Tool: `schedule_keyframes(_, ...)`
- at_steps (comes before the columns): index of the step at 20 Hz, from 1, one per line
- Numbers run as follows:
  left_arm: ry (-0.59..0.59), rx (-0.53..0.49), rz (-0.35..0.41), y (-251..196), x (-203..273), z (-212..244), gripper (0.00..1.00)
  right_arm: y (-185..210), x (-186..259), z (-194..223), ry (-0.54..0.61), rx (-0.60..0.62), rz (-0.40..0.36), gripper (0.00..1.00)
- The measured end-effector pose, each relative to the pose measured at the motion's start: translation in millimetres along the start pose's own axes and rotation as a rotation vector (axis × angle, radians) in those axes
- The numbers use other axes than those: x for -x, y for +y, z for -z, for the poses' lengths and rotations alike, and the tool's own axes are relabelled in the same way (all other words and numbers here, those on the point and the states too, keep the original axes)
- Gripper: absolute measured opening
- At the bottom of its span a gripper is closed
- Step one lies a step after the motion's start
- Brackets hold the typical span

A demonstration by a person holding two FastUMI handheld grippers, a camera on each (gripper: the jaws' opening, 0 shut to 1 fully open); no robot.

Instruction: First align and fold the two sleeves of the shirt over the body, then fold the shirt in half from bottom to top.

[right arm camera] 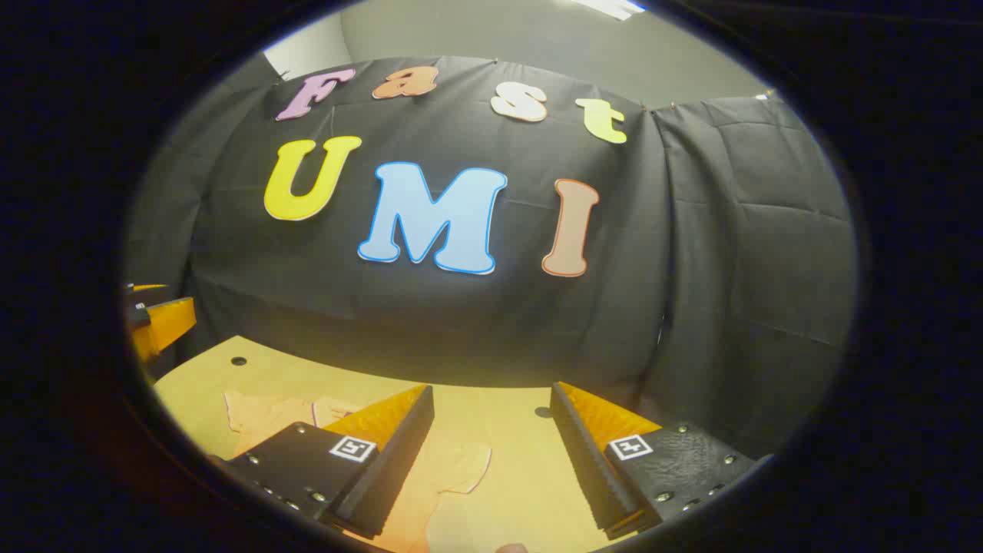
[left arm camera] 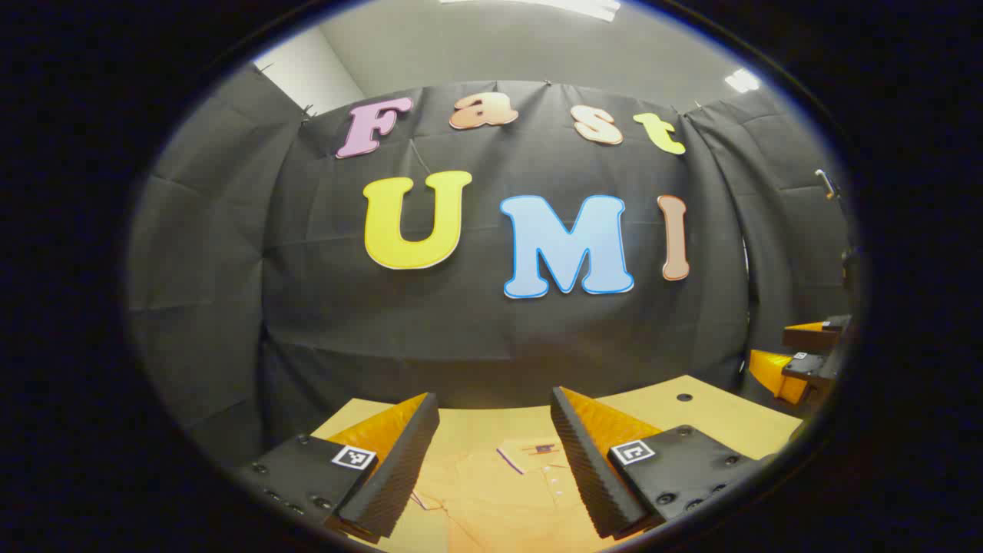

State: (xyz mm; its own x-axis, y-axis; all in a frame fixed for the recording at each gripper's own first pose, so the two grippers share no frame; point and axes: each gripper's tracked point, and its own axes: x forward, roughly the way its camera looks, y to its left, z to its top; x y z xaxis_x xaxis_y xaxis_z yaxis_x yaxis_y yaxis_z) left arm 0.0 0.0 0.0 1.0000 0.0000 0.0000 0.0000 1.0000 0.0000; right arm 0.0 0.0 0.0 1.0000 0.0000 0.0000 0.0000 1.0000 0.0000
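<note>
Left gripper (left arm camera: 495,461) open, empty, above shirt (left arm camera: 491,491) collar near table (left arm camera: 714,418) far edge. Right gripper (right arm camera: 491,461) open, empty, over right sleeve (right arm camera: 453,468). Lower, pinch sleeve hems squarely, fold inward, keep edges aligned.

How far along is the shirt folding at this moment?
Nothing looks done: the shirt lies flat on the table, collar showing, and a sleeve is spread out to the side. Left gripper and right gripper are above it, open and empty. Both sleeve folds and the bottom-to-top fold remain.
</note>
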Motion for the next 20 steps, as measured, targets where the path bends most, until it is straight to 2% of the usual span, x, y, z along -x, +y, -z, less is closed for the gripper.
schedule_keyframes(7, 0.014, -0.005, -0.022, -5.4, -5.6, 4.9, 0.96, 1.9, -10.6, 7.9, 0.012, -0.001, -0.031, 0.95)
schedule_keyframes(20, 0.006, -0.016, -0.034, -3.4, -10.1, 1.0, 0.95, 2.1, -21.5, 10.4, 0.011, -0.001, -0.031, 0.94)
